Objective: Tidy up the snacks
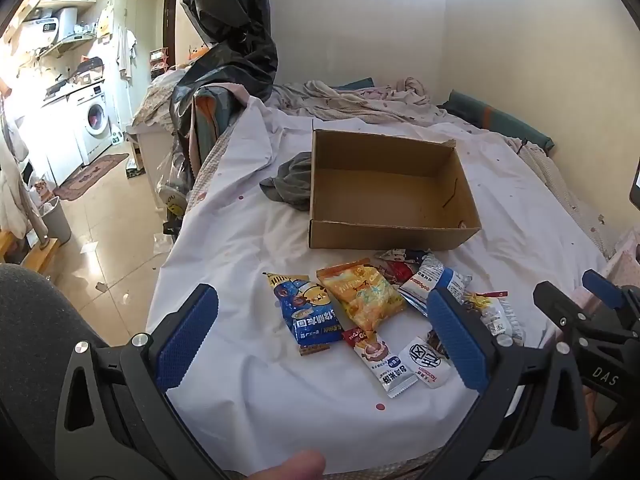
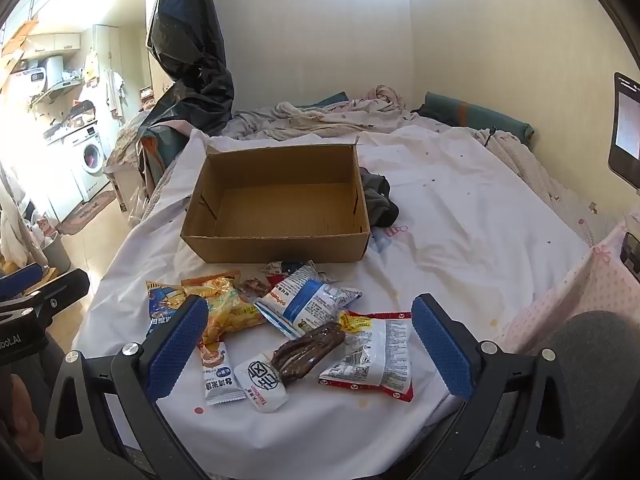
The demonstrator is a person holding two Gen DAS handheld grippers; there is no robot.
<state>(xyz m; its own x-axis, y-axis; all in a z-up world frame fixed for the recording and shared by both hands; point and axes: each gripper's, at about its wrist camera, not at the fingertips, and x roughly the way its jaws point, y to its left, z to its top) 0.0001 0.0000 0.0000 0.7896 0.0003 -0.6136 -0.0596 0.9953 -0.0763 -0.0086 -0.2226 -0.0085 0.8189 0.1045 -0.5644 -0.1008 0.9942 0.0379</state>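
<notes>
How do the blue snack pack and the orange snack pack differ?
The blue snack pack is dark blue with a cartoon figure; the orange snack pack is orange-yellow and shiny. The blue one lies leftmost in the pile, the orange one just to its right. The orange one overlaps a small red-and-white sachet; the blue one lies beside that sachet. Both lie flat on the white sheet, outside the empty cardboard box, ungripped.
</notes>
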